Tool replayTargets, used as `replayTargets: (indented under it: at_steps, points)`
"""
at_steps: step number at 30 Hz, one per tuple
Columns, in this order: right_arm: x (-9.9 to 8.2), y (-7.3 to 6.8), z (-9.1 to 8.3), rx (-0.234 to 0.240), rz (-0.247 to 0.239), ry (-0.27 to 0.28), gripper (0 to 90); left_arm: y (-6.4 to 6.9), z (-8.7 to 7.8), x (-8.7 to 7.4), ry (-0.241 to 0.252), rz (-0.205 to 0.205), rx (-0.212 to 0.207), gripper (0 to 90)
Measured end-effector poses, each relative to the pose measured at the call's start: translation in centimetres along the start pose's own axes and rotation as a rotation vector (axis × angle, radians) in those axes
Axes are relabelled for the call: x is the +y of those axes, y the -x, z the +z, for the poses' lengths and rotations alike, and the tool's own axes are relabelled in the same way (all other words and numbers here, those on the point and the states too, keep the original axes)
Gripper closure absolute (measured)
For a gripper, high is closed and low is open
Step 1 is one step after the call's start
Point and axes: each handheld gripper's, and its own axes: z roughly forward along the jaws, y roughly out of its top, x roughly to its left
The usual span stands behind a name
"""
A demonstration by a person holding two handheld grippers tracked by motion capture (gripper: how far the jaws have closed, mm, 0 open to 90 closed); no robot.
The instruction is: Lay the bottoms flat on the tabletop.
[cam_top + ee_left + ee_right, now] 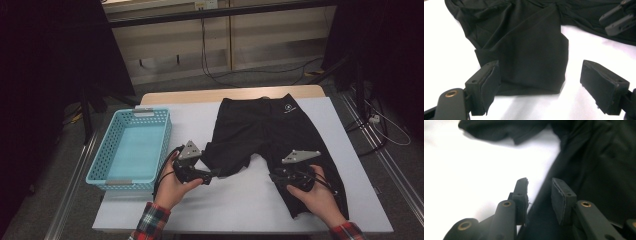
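Note:
Black shorts [270,125] lie flat on the white table cover, waistband at the far side. My left gripper [212,175] is at the hem of the left leg. In the left gripper view its jaws [541,85] stand wide open, with the folded hem [529,50] between them, against the left pad and clear of the right one. My right gripper [274,176] sits at the inner edge of the right leg. Its jaws [539,182] show a narrow gap, and the dark cloth edge [599,157] runs under it. The right gripper [616,20] also appears far off in the left gripper view.
A light blue plastic basket [103,145] stands on the table's left side, close to my left hand. White cover [235,200] lies bare in front of the shorts. Cables and metal rails run on the floor beyond and beside the table.

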Motion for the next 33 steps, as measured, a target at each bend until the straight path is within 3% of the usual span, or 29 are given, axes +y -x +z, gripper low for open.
replayTargets:
  at_steps: [3,7,12,22,28,30,33]
  points:
    - [-0.3,-0.4,0.6,-0.027,-0.046,-0.033,72.5,-0.1,-0.1,-0.1,0.002,-0.013,-0.004,16.1]
    - [-0.6,0.0,0.4,-0.054,-0.037,-0.026,88.7,-0.3,-0.1,-0.2,0.016,-0.037,-0.016,15.0]
    - [-0.8,0.1,0.0,-0.016,-0.003,-0.027,89.7,-0.4,-0.3,-0.1,0.020,-0.037,-0.013,15.0]
    - [-1.7,-0.9,-0.8,0.007,-0.011,-0.029,89.6,-0.4,-0.3,-0.2,0.015,-0.041,-0.011,15.0]
    - [-1.9,-1.3,-0.9,0.021,-0.019,-0.025,87.0,-0.5,-0.4,-0.2,0.012,-0.038,-0.008,15.0]
    - [-1.8,-1.3,-1.0,0.033,-0.025,-0.028,80.1,-0.4,-0.3,-0.3,0.011,-0.040,-0.013,15.0]
    - [-1.7,-0.9,-1.5,0.008,-0.015,-0.006,66.6,-0.4,-0.3,-0.2,0.009,-0.032,-0.013,15.0]
